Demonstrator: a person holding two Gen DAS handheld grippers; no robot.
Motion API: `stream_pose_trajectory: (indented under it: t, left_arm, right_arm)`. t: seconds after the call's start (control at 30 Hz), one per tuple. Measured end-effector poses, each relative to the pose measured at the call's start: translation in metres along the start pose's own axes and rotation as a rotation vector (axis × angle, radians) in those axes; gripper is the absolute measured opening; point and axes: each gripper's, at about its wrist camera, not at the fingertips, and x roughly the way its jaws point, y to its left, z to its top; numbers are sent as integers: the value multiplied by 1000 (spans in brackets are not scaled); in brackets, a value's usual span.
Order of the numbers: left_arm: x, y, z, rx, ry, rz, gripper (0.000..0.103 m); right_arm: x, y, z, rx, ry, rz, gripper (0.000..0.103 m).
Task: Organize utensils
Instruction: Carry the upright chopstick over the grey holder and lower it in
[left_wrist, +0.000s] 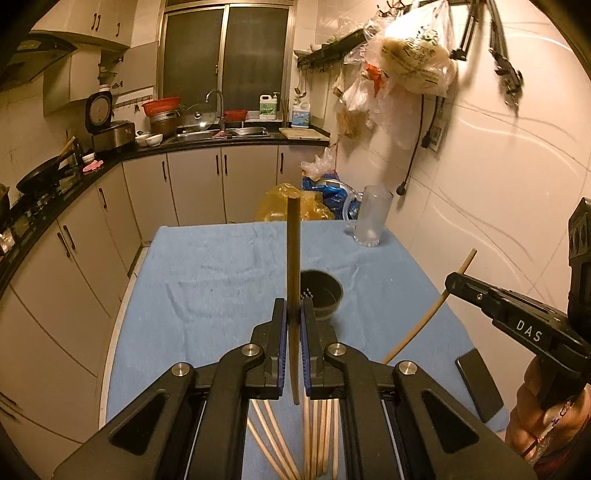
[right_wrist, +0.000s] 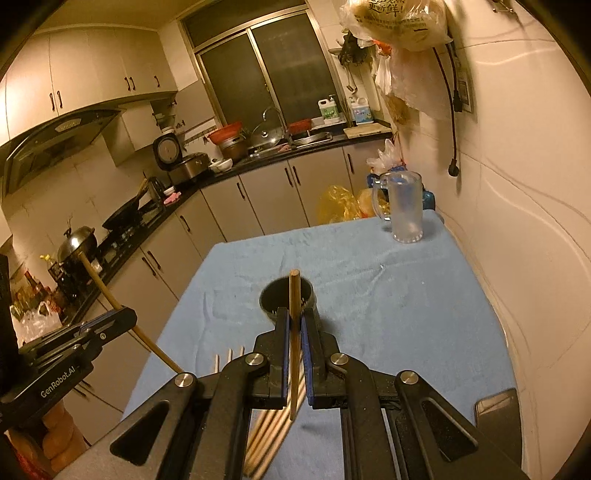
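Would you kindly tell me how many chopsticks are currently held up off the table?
2: one chopstick stands upright in the left claw, and another chopstick in the right claw. More lie on the blue cloth beneath, partly hidden.

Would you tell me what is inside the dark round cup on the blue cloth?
The dark cup looks empty; pale perforations show at its bottom. The right gripper and its chopstick cover part of the inside.

Black gripper (left_wrist: 293, 314), blue pads (left_wrist: 282, 332), silver screws.

2 wrist views, facing forward, sharing blue table (left_wrist: 207, 273)
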Motion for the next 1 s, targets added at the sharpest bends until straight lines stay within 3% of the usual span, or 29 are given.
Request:
stream_pose_trajectory:
  t: [0.27,0.53,1.0]
  left_arm:
    - [24,5,57,-24,-38,-18,6]
    - [65,-2,104,-45,-48,-45,6]
    - [177,7,62,-69,143,-40,6]
  right_arm:
    - [14,0,56,34,-54,40,7]
    - [37,-9,103,56,-113,22,7]
    - [151,-33,74,93,136,23,7]
